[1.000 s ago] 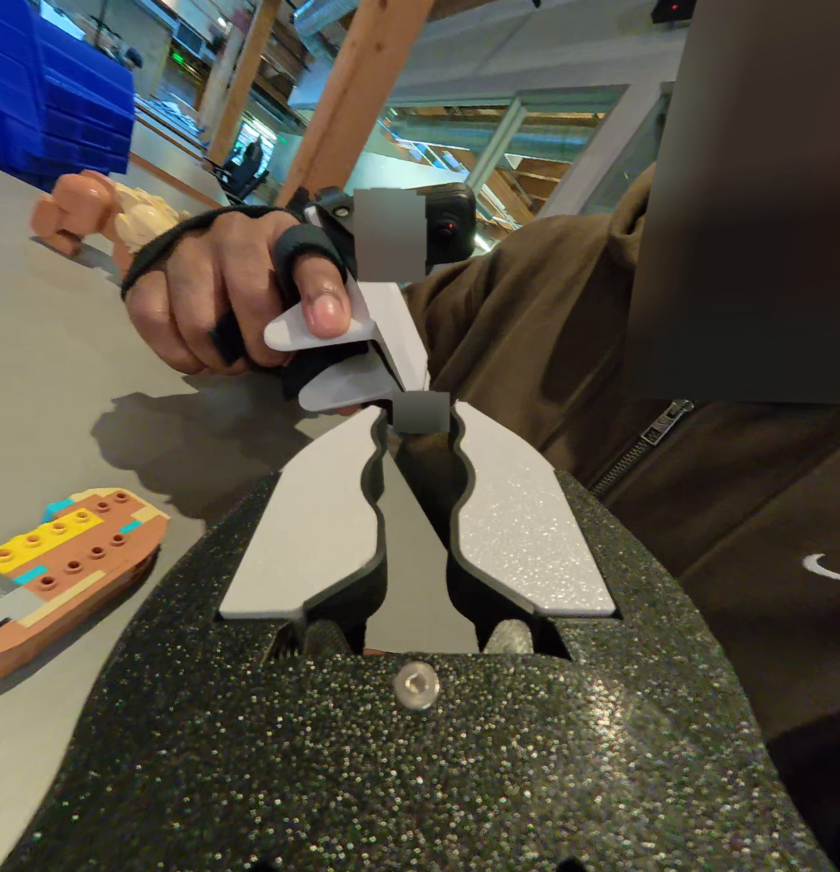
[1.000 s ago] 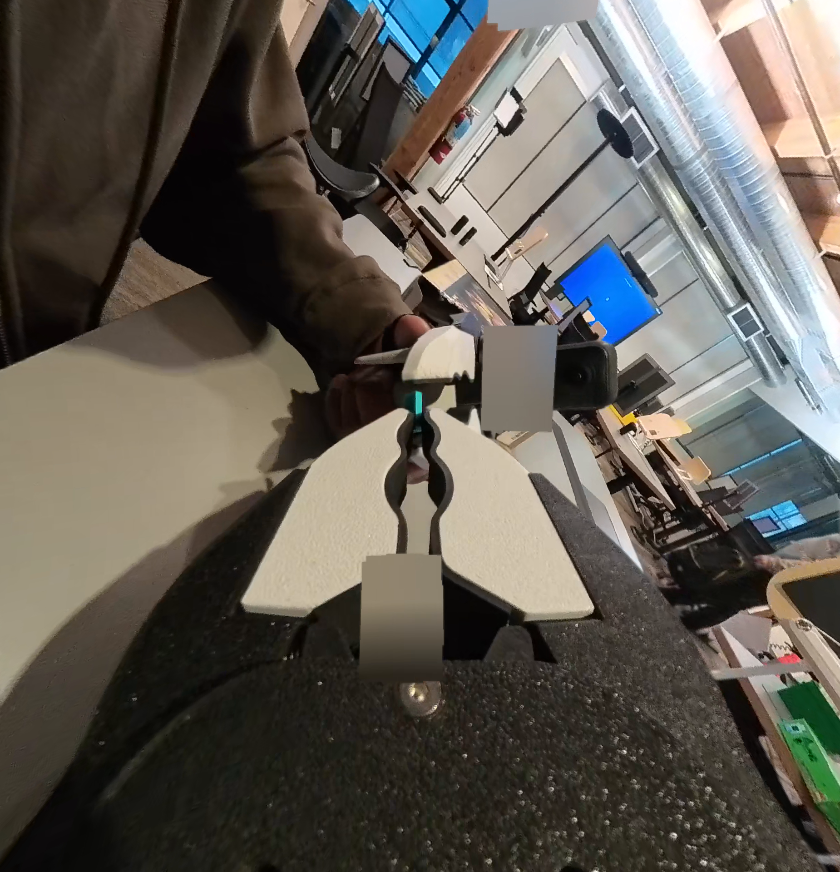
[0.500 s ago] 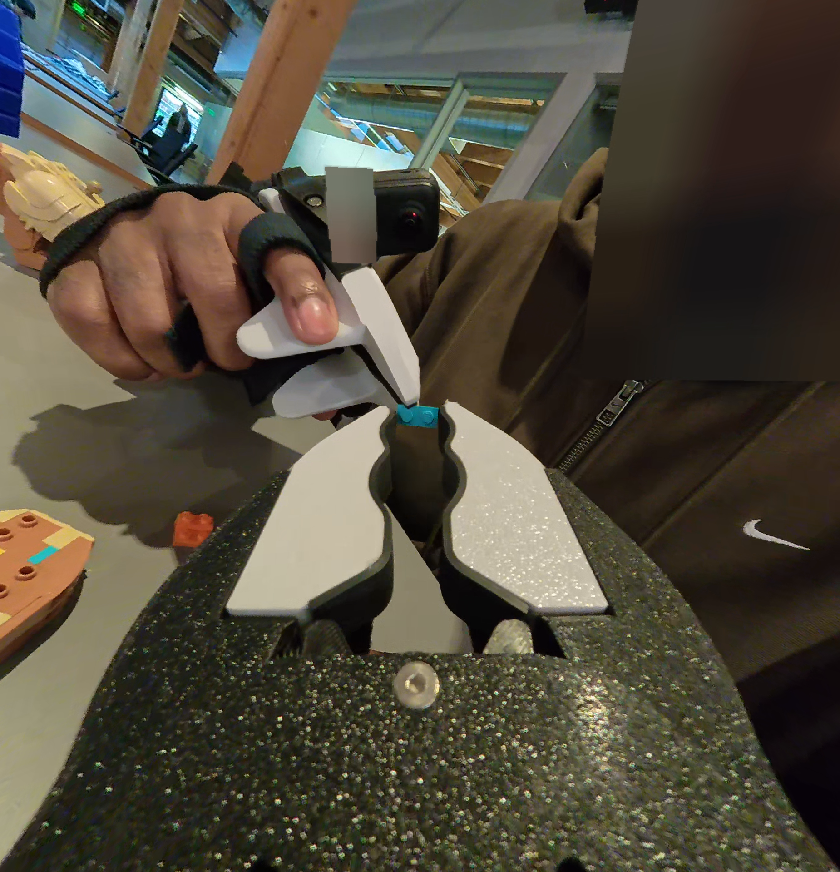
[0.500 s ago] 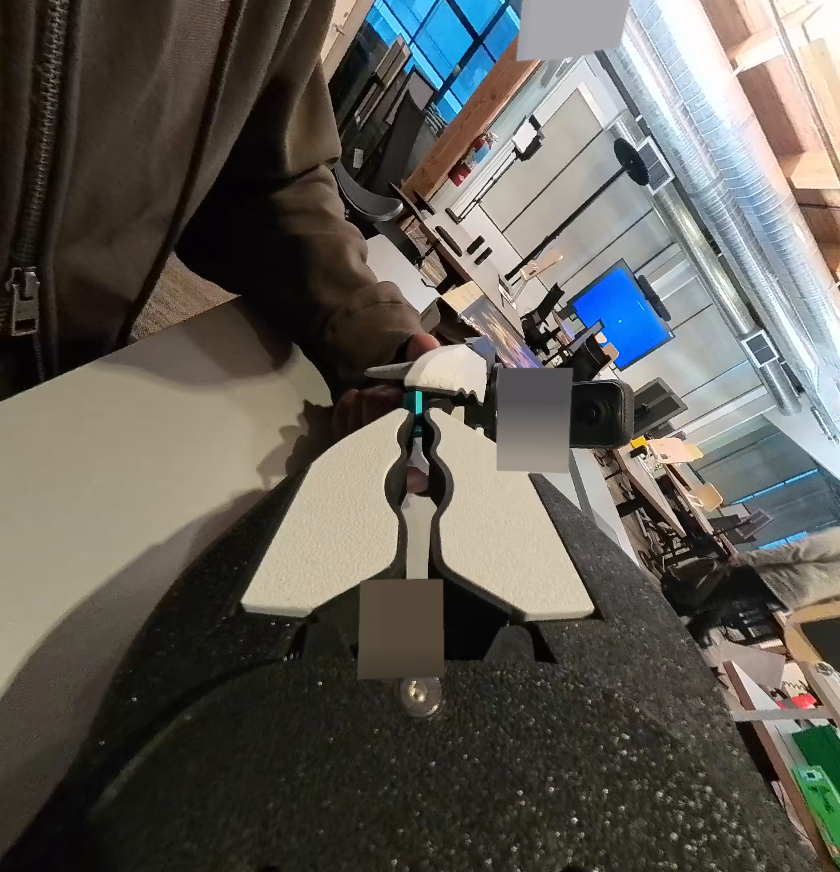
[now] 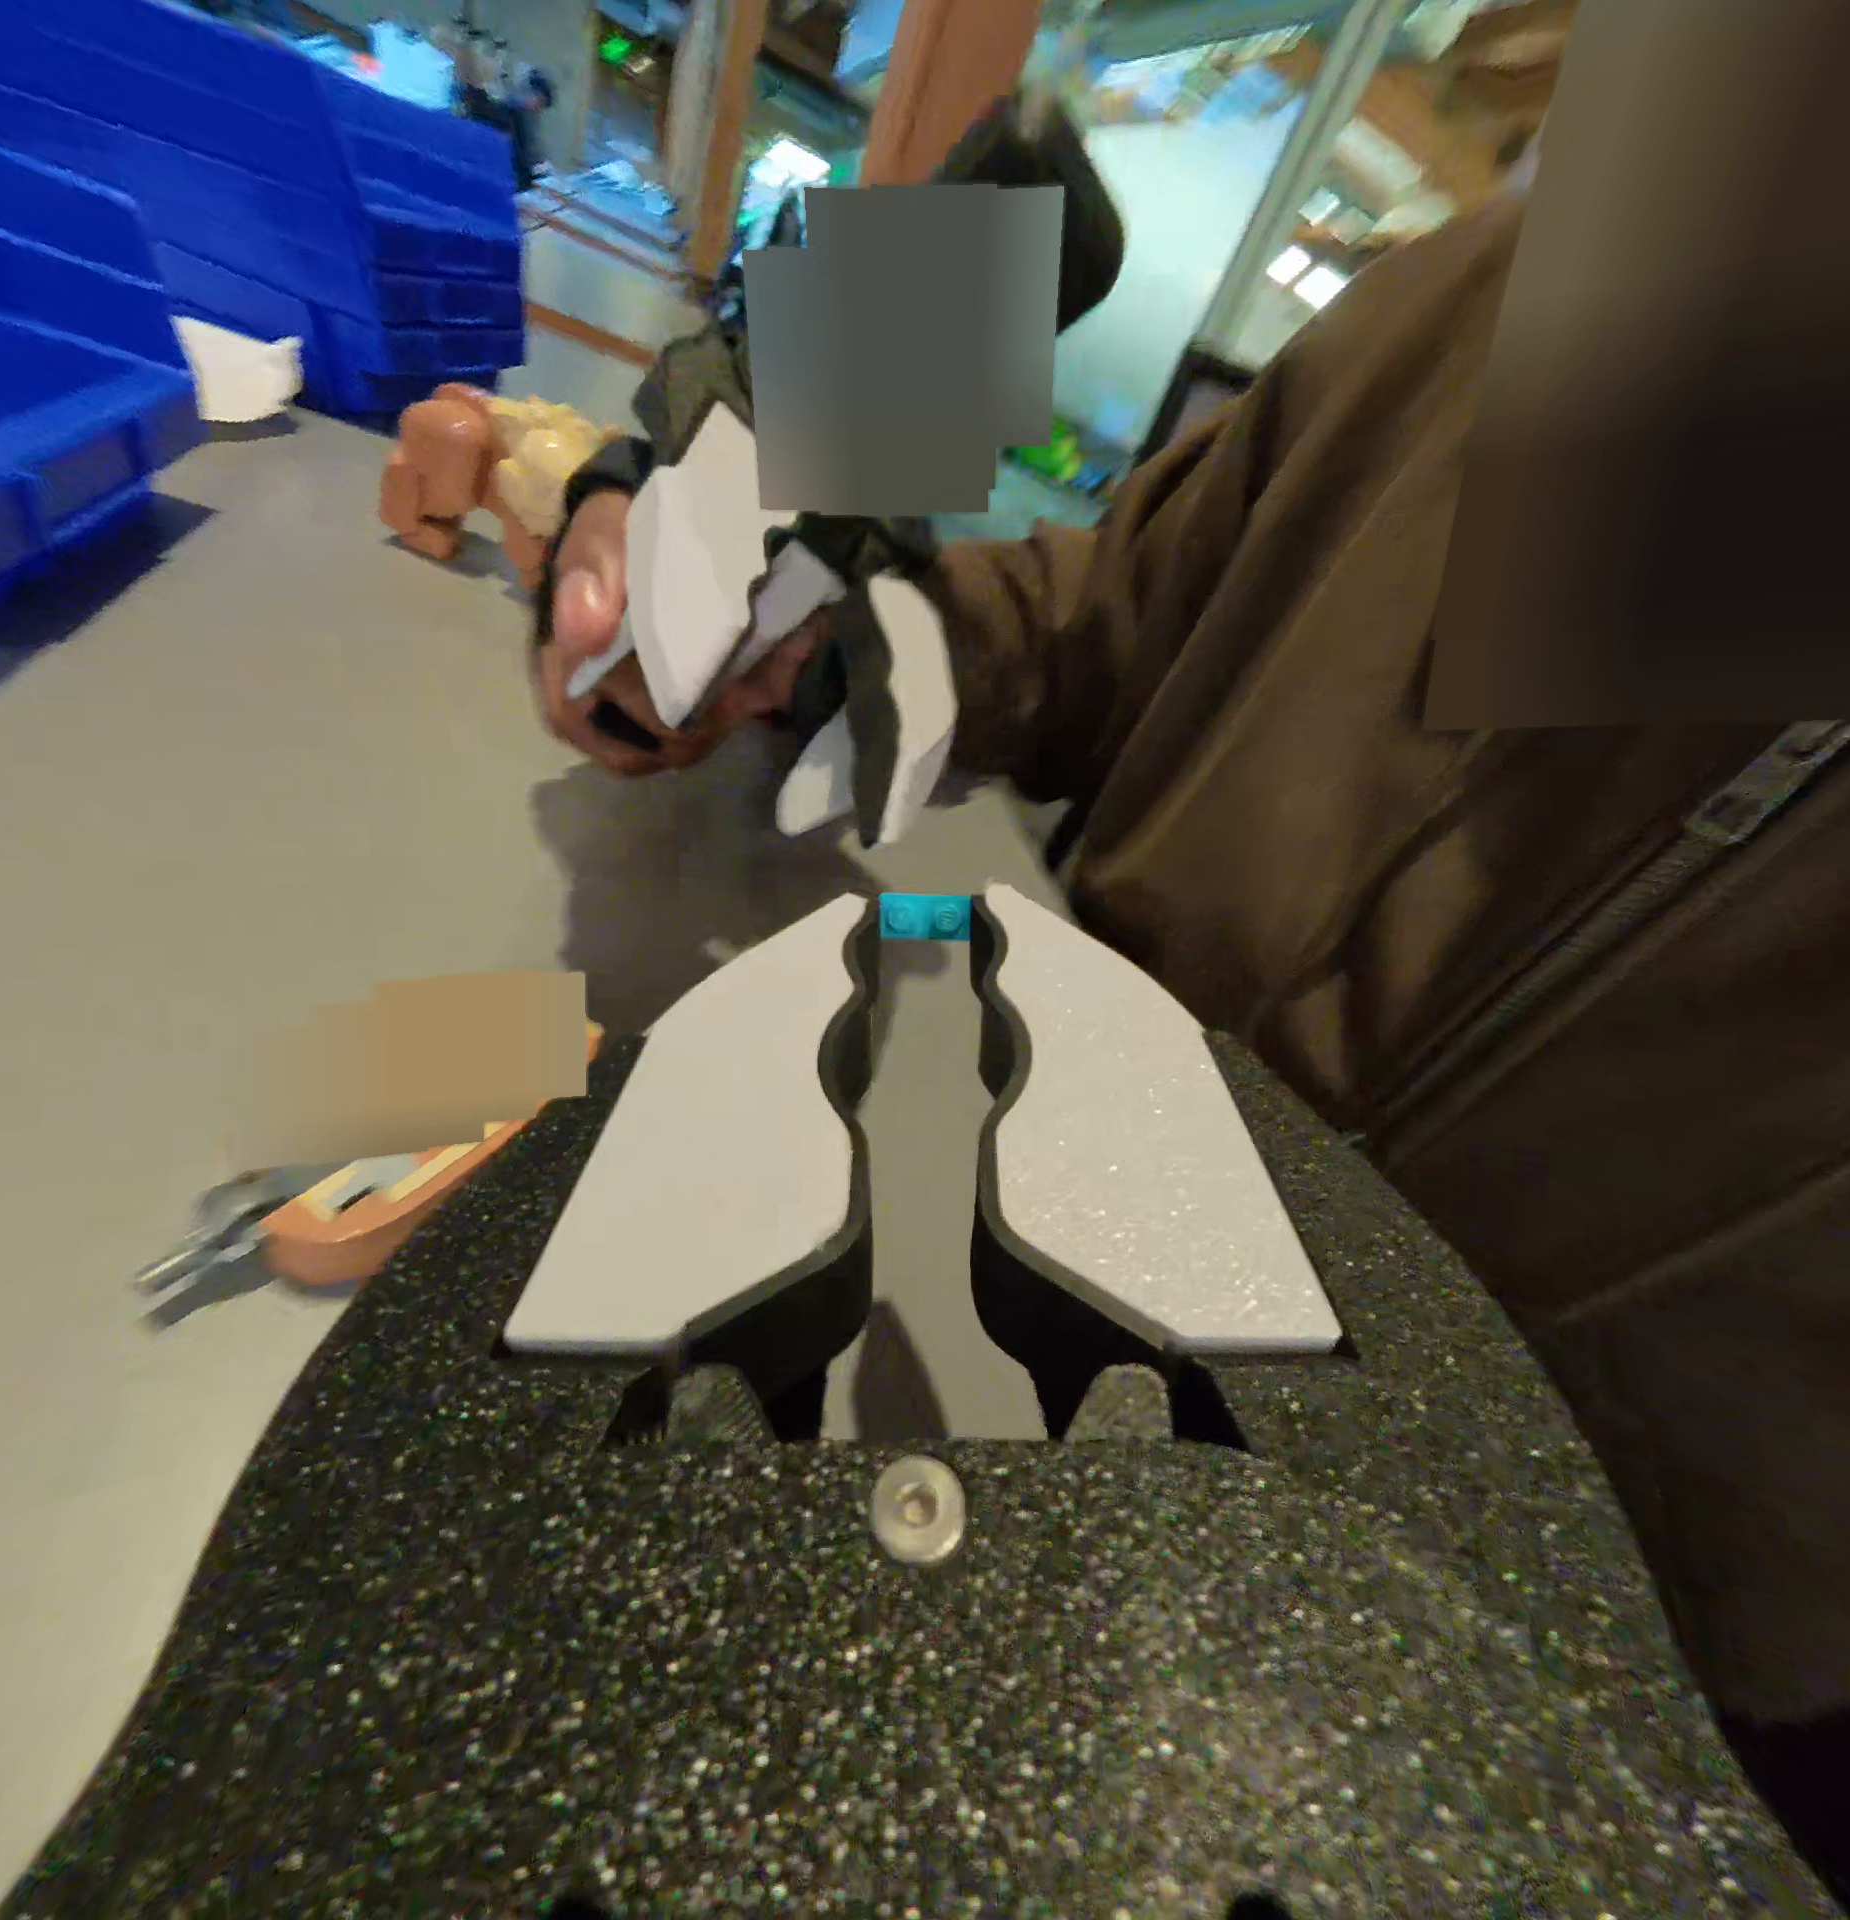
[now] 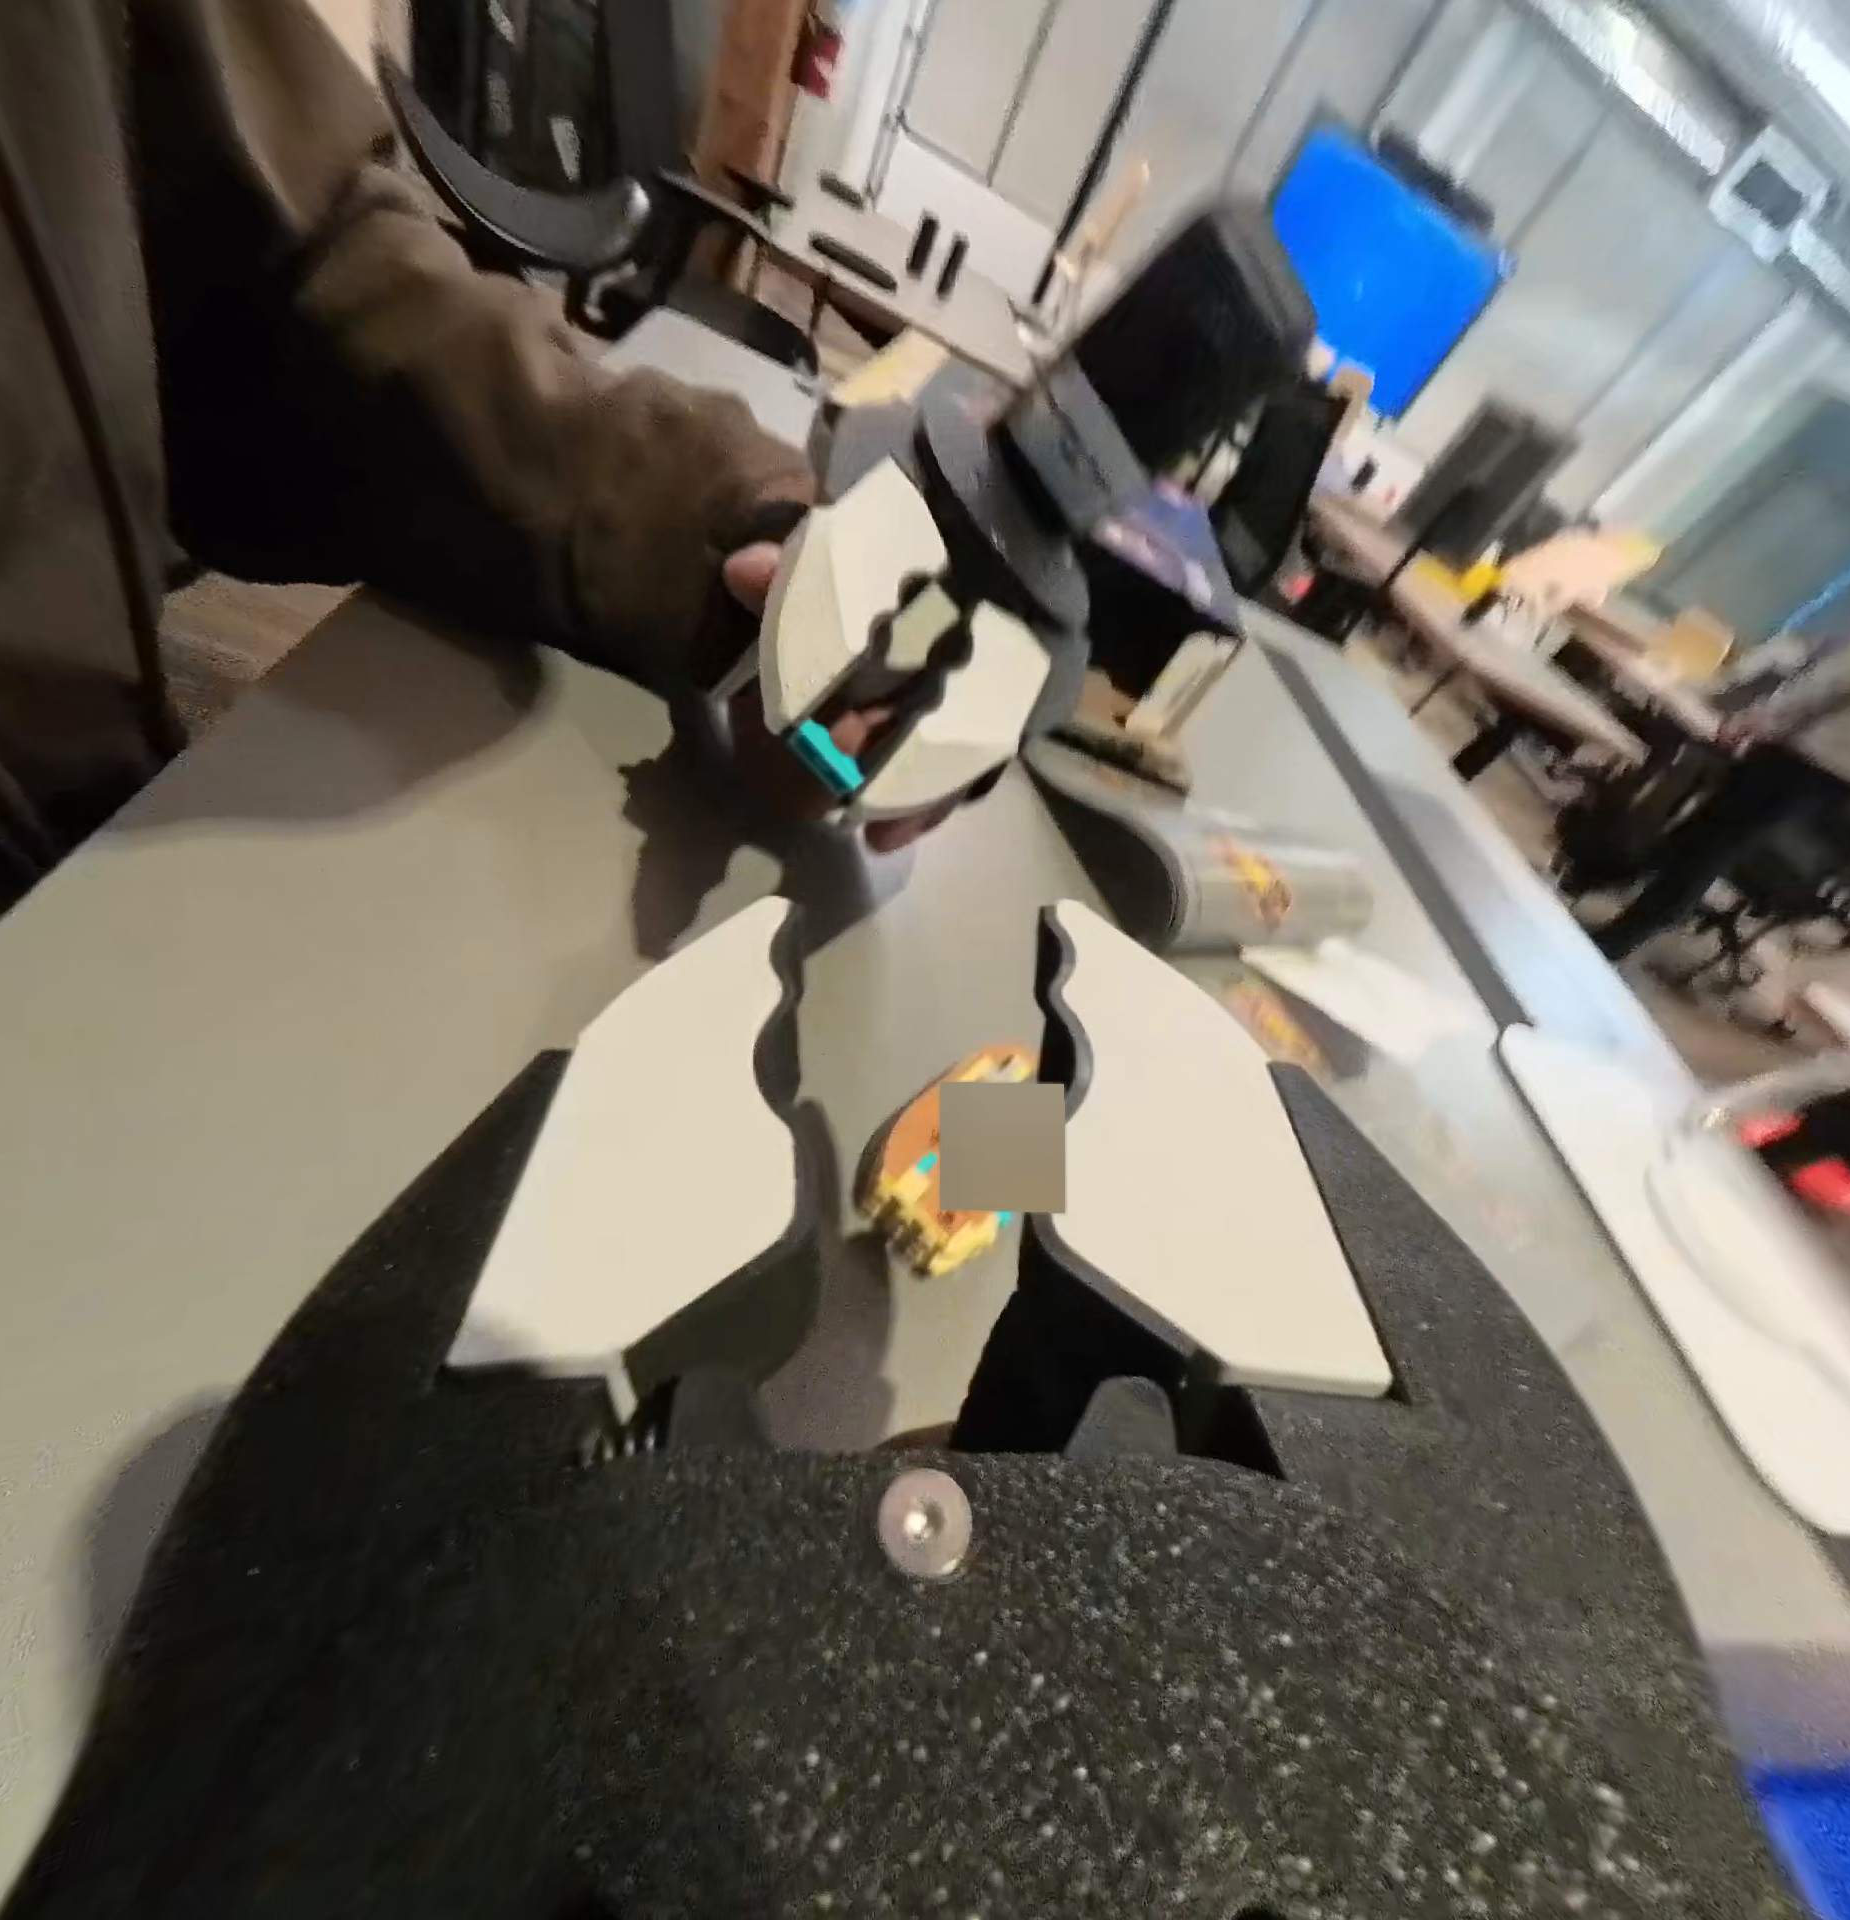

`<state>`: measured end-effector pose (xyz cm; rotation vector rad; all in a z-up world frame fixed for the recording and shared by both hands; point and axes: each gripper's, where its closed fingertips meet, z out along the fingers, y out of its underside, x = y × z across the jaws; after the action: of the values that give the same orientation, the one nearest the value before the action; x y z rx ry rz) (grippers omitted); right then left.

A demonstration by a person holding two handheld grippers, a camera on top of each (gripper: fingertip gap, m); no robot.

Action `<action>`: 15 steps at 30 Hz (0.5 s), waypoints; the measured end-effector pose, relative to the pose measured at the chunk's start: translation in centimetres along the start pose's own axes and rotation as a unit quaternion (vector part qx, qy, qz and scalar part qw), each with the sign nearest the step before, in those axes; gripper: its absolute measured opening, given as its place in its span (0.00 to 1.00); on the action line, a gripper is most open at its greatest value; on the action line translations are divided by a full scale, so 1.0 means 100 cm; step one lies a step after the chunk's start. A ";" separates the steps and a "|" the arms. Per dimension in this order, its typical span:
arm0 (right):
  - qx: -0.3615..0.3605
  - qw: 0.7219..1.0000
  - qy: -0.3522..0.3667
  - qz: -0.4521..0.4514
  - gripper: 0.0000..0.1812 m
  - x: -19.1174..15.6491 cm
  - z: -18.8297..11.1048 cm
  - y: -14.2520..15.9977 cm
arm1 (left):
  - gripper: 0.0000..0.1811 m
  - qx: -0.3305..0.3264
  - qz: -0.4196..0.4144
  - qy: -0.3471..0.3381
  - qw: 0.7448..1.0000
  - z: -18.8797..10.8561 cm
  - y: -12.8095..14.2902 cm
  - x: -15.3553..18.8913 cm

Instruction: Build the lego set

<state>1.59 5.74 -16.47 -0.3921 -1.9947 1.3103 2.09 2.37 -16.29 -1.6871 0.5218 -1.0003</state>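
The left tool pinches a small teal two-stud plate crosswise at the very tips of its fingers, which stand only as far apart as the plate is long. That plate is the landmark here. It is held up off the grey bench, not yet pressed onto anything.

Just beyond the plate in the left wrist view, the right tool hangs with its points turned down toward it, near but apart. The right wrist view shows that tool's own fingers spread wide with nothing between them.

Below and to the left of the plate, on the bench, lies the partly built model: a brown hull-shaped base. The right wrist view shows yellow and teal pieces already laid on its top. A mosaic patch and blur cover much of it in both views, so I cannot tell how many studs remain bare.

Farther off, beyond the plate and to its left, a tan and brown lego animal figure stands near the blue bins, apart from the hull.

My reading: the base is well begun, the teal plate still has to go on, and the figure and other parts seemingly remain to be joined.
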 end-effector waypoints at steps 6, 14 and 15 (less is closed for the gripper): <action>-0.135 0.987 -0.025 0.088 0.19 -0.031 -0.017 0.042 | 0.09 -0.098 0.121 -0.136 0.978 0.000 0.018 -0.024; -0.253 0.951 -0.033 0.173 0.21 -0.053 -0.018 0.080 | 0.09 -0.150 0.200 -0.182 0.951 0.008 0.035 -0.035; -0.260 0.949 -0.030 0.177 0.21 -0.052 -0.017 0.083 | 0.09 -0.148 0.202 -0.184 0.950 0.008 0.035 -0.036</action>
<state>5.41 7.50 -25.50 -1.0069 -2.3900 0.9790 1.22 4.26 -20.89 -1.8738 0.7548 -0.3077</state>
